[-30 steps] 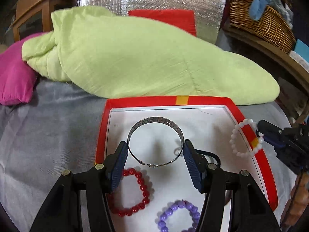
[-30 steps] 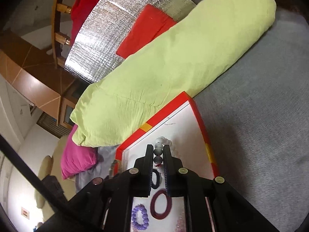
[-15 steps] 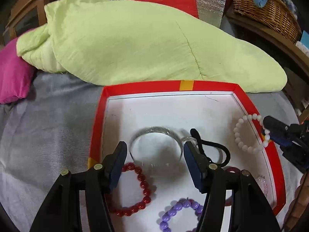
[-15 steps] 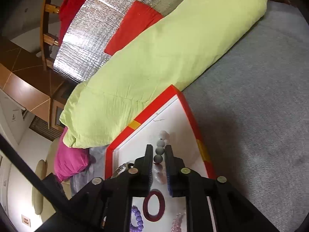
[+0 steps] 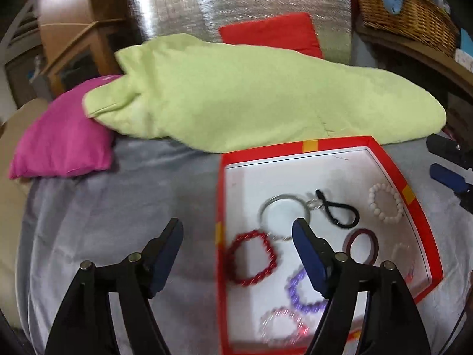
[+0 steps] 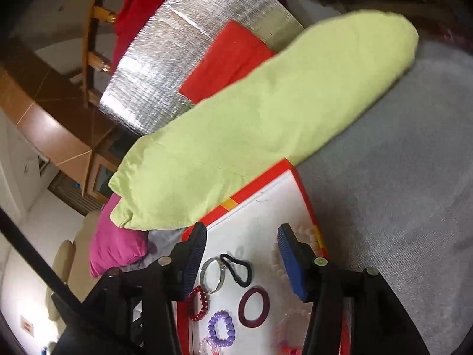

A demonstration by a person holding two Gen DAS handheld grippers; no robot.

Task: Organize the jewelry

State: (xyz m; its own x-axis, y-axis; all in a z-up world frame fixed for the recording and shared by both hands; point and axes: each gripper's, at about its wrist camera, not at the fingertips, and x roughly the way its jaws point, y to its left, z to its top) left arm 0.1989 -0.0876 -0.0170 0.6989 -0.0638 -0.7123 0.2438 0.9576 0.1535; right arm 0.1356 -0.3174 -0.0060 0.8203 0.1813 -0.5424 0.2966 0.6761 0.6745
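Observation:
A red tray (image 5: 393, 165) with a white floor lies on the grey bed cover. In it lie a silver bangle (image 5: 285, 207), a black hair tie (image 5: 337, 210), a white bead bracelet (image 5: 385, 202), a red bead bracelet (image 5: 252, 259), a maroon ring (image 5: 362, 244), a purple bead bracelet (image 5: 301, 291) and a pink one (image 5: 279, 324). My left gripper (image 5: 238, 238) is open and empty over the tray's left edge. My right gripper (image 6: 242, 244) is open and empty above the tray (image 6: 298, 174); it also shows in the left wrist view (image 5: 443, 159). The white bracelet (image 6: 307, 232) lies by its right finger.
A long green pillow (image 5: 251, 94) lies just behind the tray, with a pink cushion (image 5: 65, 142) to its left. A silver foil panel (image 5: 236, 9) and red cushion (image 5: 272, 34) stand behind. A wicker basket (image 5: 408, 11) sits on a shelf at back right.
My right gripper opened and let the white bead bracelet drop into the tray. My left gripper drew back up and to the left, leaving the silver bangle on the tray floor.

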